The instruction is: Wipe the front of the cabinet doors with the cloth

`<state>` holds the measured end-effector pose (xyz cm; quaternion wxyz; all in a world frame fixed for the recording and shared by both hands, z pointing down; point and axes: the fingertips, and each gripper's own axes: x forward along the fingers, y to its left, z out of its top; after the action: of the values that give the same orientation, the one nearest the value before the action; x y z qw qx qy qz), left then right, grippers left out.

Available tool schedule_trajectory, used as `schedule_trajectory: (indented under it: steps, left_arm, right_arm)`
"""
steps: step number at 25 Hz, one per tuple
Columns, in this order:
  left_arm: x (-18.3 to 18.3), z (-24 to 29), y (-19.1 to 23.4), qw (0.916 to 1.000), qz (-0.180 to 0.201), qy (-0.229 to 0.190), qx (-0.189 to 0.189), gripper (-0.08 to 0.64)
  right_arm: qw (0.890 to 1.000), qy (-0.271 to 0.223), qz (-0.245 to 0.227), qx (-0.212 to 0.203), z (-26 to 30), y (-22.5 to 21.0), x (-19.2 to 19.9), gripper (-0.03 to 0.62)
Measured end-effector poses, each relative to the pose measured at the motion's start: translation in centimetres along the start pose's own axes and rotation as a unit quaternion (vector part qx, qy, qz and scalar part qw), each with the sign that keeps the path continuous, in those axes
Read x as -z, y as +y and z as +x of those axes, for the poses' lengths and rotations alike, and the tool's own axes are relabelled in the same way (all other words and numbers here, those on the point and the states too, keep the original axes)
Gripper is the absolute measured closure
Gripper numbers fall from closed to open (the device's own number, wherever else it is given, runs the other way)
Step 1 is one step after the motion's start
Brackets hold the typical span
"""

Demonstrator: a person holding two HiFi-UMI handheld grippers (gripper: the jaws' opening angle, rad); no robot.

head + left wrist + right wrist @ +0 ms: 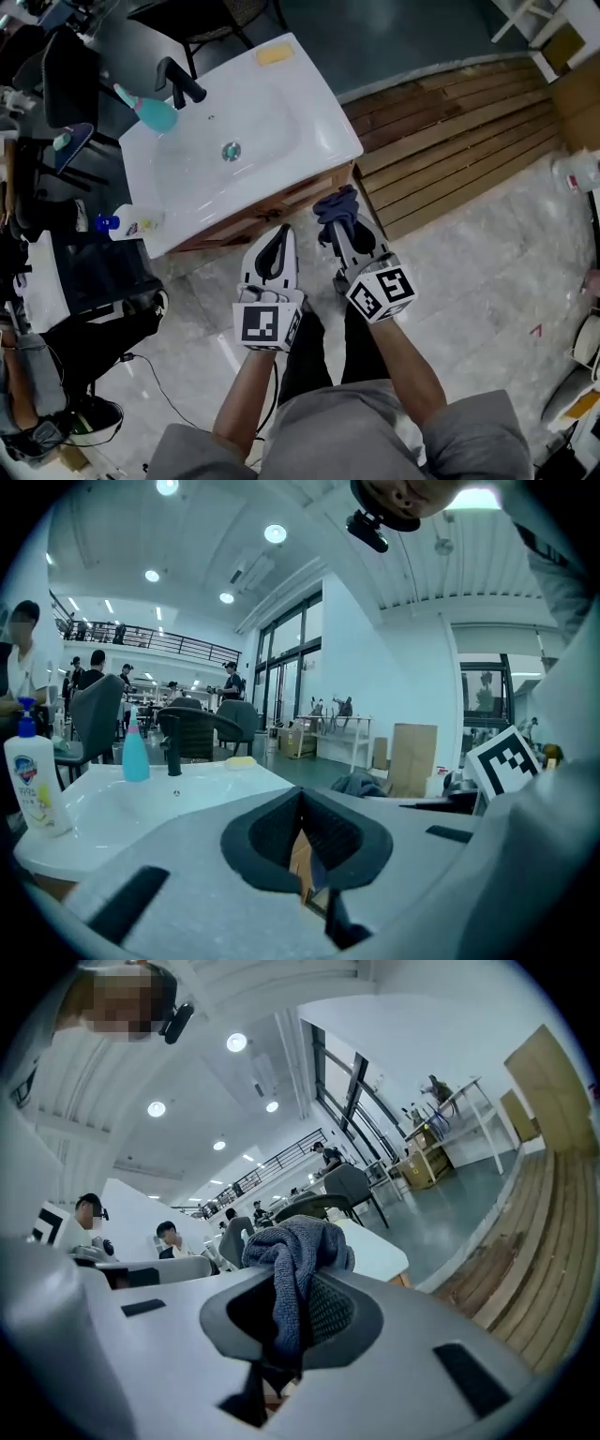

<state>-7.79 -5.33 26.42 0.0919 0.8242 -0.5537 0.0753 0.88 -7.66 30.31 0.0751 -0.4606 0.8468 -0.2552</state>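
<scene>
Seen from the head view, a person stands over a white sink [309,131] with a gripper in each hand, both pointing toward 12 o'clock at the wooden cabinet [251,217] beneath the basin. The right gripper [343,228] has its jaws clamped on a dark blue-grey cloth [336,205], which bunches above the fingertips just at the cabinet's right corner; whether it touches the wood cannot be told. In the right gripper view the cloth [294,1258] hangs down between the dark ribbed pads [330,1309]. The left gripper [278,234], just beside it at 9 o'clock, has its jaws drawn together on nothing, and the left gripper view shows its tips [302,803] meeting, with a sliver of cabinet wood behind them. On the sink top, a black tap [178,82] and a teal bottle [151,112] stand at 11 o'clock, a yellow bar [275,54] at 12 o'clock, and a white bottle with a blue cap [131,223] lies at 9 o'clock. Wooden decking [459,131] runs off toward 2 o'clock.
</scene>
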Motion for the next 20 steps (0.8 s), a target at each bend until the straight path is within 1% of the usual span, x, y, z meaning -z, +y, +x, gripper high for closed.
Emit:
schedule_trajectory:
  steps: [5, 10, 15, 20]
  left_arm:
    - [-5.1, -1.5, -0.7, 0.9999, -0.003, -0.013, 0.001, 0.554]
    - [-9.1, -3.2, -1.2, 0.9997, 0.0, -0.025, 0.003, 0.554]
    - [-12.8, -4.6, -1.7, 0.999, 0.004, -0.043, 0.009, 0.554]
    - [-15.3, -5.9, -1.1, 0.9983, 0.002, -0.059, 0.007, 0.554]
  right_arm:
    - [0.999, -0.011, -0.032, -0.014, -1.5, 3.9, -5.3, 0.546]
    - [0.998, -0.021, -0.051, -0.032, -2.7, 7.7, -9.3, 0.545]
    - [0.996, -0.038, -0.069, -0.044, -3.5, 10.5, -12.7, 0.545]
    - [0.992, -0.049, -0.099, -0.051, -4.0, 12.8, -14.9, 0.545]
